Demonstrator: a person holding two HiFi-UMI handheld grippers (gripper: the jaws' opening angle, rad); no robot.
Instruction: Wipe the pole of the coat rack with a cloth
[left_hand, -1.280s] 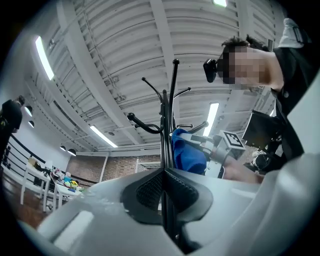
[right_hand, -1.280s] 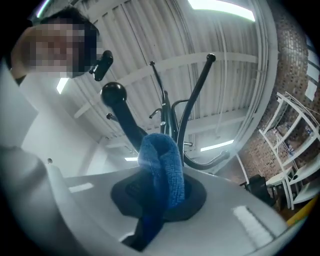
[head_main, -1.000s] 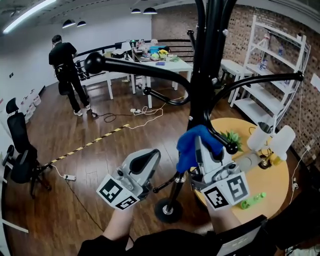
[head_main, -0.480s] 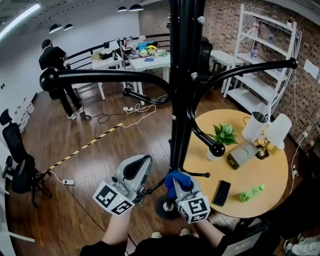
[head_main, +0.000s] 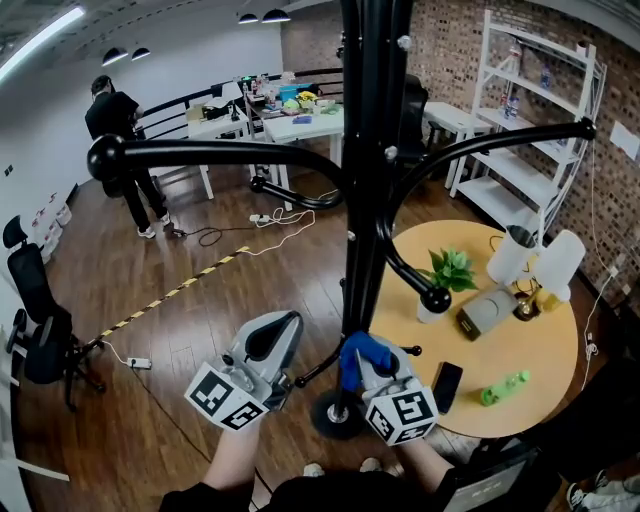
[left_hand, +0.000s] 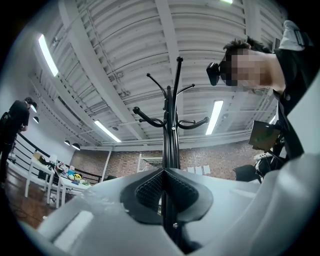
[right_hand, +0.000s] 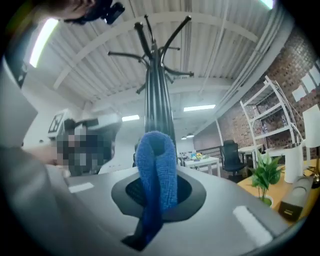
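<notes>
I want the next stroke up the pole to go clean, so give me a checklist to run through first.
1. Cloth clamped in the right gripper: ok, folded between its jaws.
2. Cloth touching the pole: cannot tell; it sits right at the pole, low down.
3. Left gripper out of the way: ok, jaws together, empty, left of the pole.
4. Path upward free: not ok, hooks branch off above the cloth.
5. Person clear of the rack: ok, far across the room.

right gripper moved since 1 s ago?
Yes. The right gripper with the cloth went down the pole, from the ball-tipped hook to below it.
</notes>
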